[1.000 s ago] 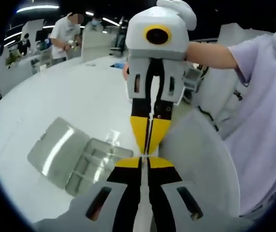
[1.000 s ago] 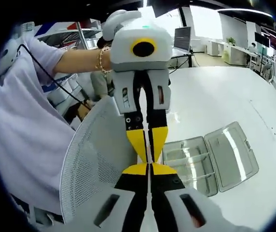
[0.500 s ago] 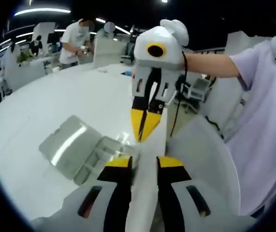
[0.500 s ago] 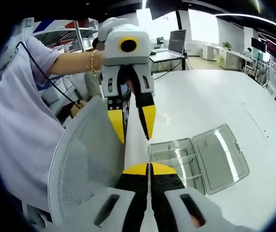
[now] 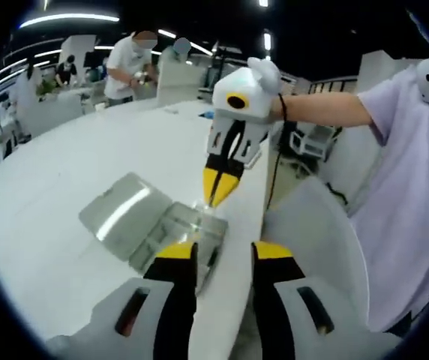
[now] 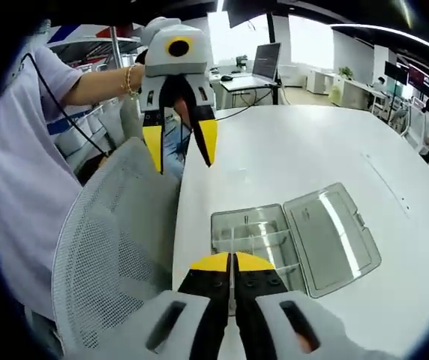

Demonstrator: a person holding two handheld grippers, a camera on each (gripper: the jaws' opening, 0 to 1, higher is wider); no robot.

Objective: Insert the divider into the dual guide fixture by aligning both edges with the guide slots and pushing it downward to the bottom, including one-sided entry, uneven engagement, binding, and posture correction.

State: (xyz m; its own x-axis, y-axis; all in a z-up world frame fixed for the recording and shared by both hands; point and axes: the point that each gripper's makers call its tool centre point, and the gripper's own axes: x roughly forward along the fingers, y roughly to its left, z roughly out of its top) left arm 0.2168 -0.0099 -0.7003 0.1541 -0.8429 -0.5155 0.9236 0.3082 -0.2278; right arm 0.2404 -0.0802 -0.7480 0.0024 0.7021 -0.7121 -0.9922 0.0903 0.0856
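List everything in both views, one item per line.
Clear plastic case: one, transparent, lid open, on the table near its edge.
Table: one, white, large.
Mesh chair: one, light grey, beside the table edge.
Laptop: one, dark, on a far desk.
Bystanders: a few, in the background.
Person's shirt: lilac.
Left gripper: yellow-tipped fingers apart.
Right gripper: fingers together.

Both grippers share one build: white moulded bodies, black arms with small screws, yellow tips. The left gripper (image 5: 217,262) and right gripper (image 6: 231,264) each have slotted openings in the white shell. The person wears a pale lilac short-sleeved shirt (image 5: 409,202) (a black cable (image 6: 68,124) trails across it) and a gold bracelet (image 6: 131,78).
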